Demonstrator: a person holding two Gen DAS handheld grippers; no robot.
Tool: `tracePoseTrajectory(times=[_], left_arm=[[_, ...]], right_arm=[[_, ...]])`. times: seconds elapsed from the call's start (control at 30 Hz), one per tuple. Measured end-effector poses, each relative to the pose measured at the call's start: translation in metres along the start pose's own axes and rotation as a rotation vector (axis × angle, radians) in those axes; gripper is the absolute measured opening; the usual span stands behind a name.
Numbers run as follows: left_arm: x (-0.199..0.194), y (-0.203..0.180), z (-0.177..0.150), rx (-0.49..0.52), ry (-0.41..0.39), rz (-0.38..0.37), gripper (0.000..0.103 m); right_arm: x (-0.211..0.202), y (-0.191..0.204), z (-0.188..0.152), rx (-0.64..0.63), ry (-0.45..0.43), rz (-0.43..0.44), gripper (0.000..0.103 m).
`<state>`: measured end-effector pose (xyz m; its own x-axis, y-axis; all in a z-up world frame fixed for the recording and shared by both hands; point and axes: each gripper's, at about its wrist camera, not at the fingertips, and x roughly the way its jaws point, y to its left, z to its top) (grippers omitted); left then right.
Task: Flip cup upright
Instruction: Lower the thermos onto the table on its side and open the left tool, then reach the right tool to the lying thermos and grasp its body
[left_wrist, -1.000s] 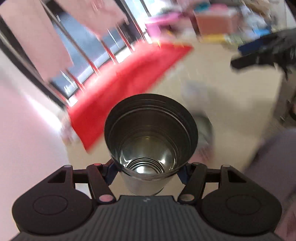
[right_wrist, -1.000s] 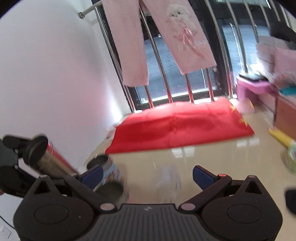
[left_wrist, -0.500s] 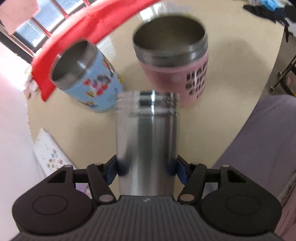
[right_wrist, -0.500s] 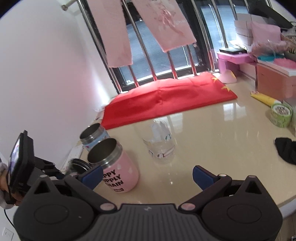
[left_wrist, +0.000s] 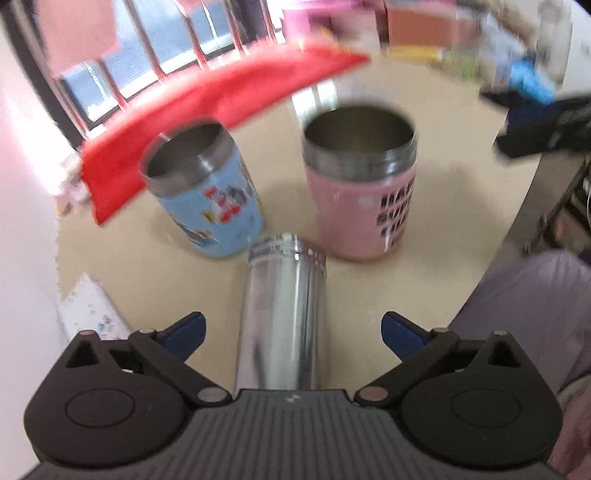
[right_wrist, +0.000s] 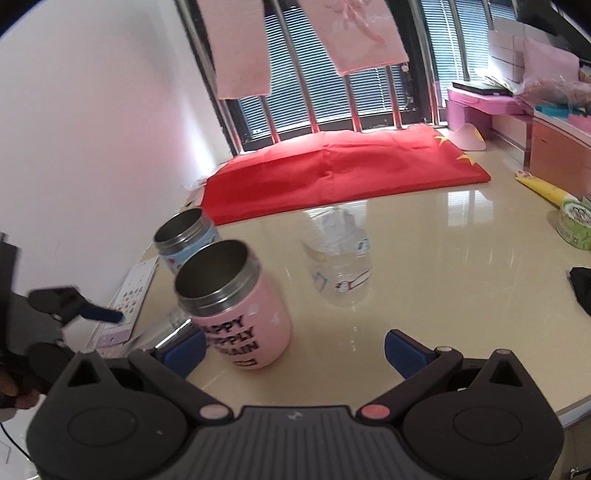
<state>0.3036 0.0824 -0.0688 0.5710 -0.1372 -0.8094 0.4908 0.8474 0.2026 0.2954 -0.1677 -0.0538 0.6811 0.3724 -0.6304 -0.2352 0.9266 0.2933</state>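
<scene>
A plain steel cup (left_wrist: 282, 314) stands on the beige table between my left gripper's open fingers, which do not touch it. My left gripper (left_wrist: 291, 334) is open around it, seen from above and behind. A blue cartoon cup (left_wrist: 207, 195) and a pink lettered cup (left_wrist: 362, 192) stand upright just beyond it, mouths up. My right gripper (right_wrist: 295, 349) is open and empty, low over the table beside the pink cup (right_wrist: 236, 306). The blue cup (right_wrist: 186, 236) stands behind it. The left gripper (right_wrist: 74, 306) shows at the left edge. The steel cup is mostly hidden there.
A clear plastic cup (right_wrist: 340, 266) stands mid-table. A red cloth (right_wrist: 340, 170) lies at the back by the window bars. A sticker sheet (right_wrist: 129, 295) lies at the left edge. A green tub (right_wrist: 576, 225) and a black item (right_wrist: 581, 288) sit at the right.
The left gripper has tipped the steel cup from facing the camera to standing on the table, then opened and let it go. The right gripper moved in closer to the pink cup.
</scene>
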Motion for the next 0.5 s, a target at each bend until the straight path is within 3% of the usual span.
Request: tracePoseTrajectory(times=[0.1, 0.23, 0.5], left_arm=[[-0.037, 0.004, -0.024, -0.081, -0.121, 0.04, 0.103], [-0.075, 0.004, -0.064, -0.199, -0.212, 0.098, 0.103], [-0.1, 0.02, -0.122, -0.357, -0.298, 0.164, 0.103]], right_arm=[[-0.006, 0.018, -0.007, -0.018, -0.004, 0.001, 0.103], [-0.009, 0.046, -0.018, -0.044, -0.005, 0.007, 0.103], [-0.005, 0.113, -0.043, -0.104, -0.013, 0.018, 0.103]])
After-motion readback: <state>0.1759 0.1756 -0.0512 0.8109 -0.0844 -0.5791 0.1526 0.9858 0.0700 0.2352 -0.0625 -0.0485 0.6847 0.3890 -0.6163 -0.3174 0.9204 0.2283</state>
